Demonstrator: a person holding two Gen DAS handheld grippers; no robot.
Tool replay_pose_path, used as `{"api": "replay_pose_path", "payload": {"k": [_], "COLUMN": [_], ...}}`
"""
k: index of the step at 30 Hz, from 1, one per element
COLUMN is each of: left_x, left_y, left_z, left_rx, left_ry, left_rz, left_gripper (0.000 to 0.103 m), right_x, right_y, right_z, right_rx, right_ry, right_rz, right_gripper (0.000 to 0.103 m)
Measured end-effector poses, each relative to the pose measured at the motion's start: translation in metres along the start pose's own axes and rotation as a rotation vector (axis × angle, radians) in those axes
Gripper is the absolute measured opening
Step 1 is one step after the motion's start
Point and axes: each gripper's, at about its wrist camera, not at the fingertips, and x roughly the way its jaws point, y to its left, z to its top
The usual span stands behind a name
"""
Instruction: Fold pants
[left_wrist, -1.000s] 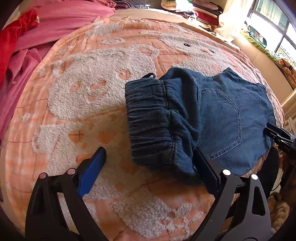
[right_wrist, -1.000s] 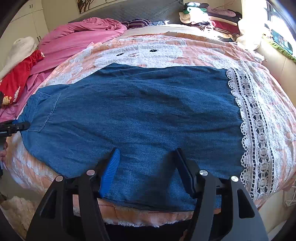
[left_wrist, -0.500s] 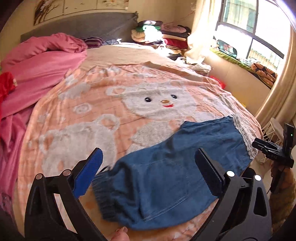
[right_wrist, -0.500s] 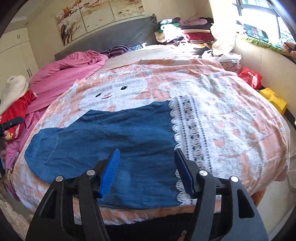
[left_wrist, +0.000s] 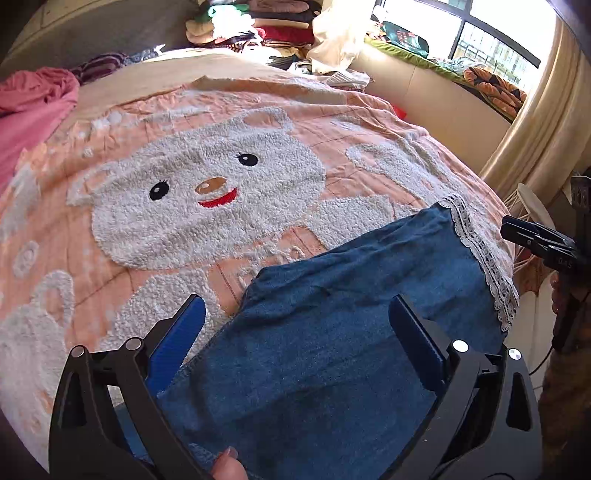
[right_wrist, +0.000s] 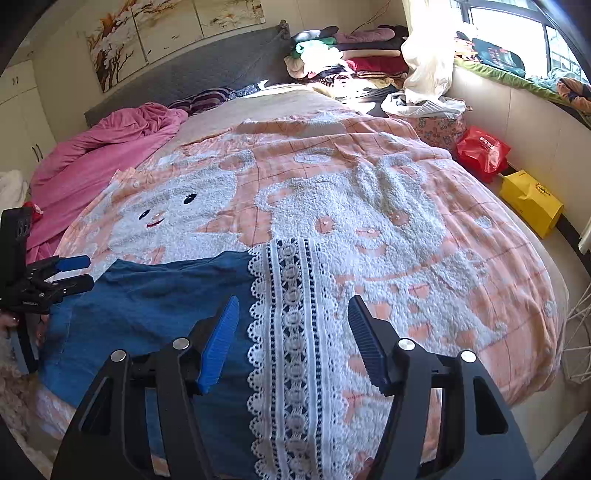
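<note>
Denim pants (left_wrist: 332, 332) lie flat along the near edge of the bed (left_wrist: 229, 122), on the peach bear blanket (left_wrist: 207, 192), seemingly laid out for a fold. From the left wrist, the left tool (left_wrist: 297, 338) hangs over the upper part with its blue pads spread and nothing between them, likely lining up a grip.

From the right wrist, the right tool (right_wrist: 293, 338) hovers over the lace cuff (right_wrist: 291, 332), likewise spread wide and empty. Across the cloth, the left tool appears at that view's left rim, above the far end.
</note>
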Motion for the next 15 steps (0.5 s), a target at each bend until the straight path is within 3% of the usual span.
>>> {"api": "replay_pose_path", "payload": {"k": [8, 12, 15], "left_x": [0.041, 0.049, 0.054], "left_y": [0.026, 0.026, 0.025], "left_z": [-0.004, -0.004, -0.003], "left_rx": [-0.063, -0.061, -0.067], "left_ry": [0.093, 0.097, 0.093], "left_rz": [-0.013, -0.018, -0.001], "left_gripper": [0.094, 0.094, 0.094], "right_x": [0.052, 0.081, 0.093], "right_y": [-0.014, -0.02, -0.022], "right_z": [0.029, 0.033, 0.032], "right_rx": [0.015, 0.027, 0.043], "right_ry": [0.077, 0.13, 0.142], "right_rz": [0.042, 0.08, 0.137], "right_gripper": [0.06, 0.06, 0.051]}}
